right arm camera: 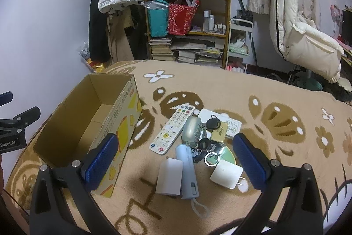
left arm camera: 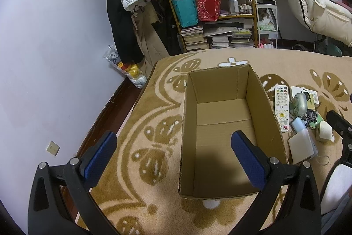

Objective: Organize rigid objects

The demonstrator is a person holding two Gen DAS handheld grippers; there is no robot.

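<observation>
Task looks barely started, judging by the layout: cardboard box (left arm camera: 228, 131) sits open on the patterned blanket (right arm camera: 275, 89) and its floor is bare, nothing inside as far as the left wrist view shows

All rigid items are in one pile on the blanket, just beside the box's right wall:
- white remote (right arm camera: 172, 132) with coloured buttons, nearest the box
- grey-green device (right arm camera: 192, 131) touching the remote's right edge
- flat white card/box (right arm camera: 220, 119) with a black key fob (right arm camera: 213, 123) and a gold tag (right arm camera: 219, 133) on top
- bunch of keys with ring (right arm camera: 208, 152) over a green disc (right arm camera: 226, 154)
- pale blue stick-shaped gadget (right arm camera: 187, 171) with a loop cord, lying against a white block (right arm camera: 169, 176)
- white plug charger (right arm camera: 226, 173), prongs pointing right

Left tongs (left arm camera: 173, 158) spread wide, grasping nothing, hovering over the box's near left corner. Right tongs (right arm camera: 176, 161) also spread wide and empty, hovering above the pile with the white block, blue gadget and charger between the pads, not touching any

Done: nothing visibly placed. Left: every item in the pile, roughly ten pieces, has to go into the box. Shelf clutter and coats behind look unrelated
</observation>
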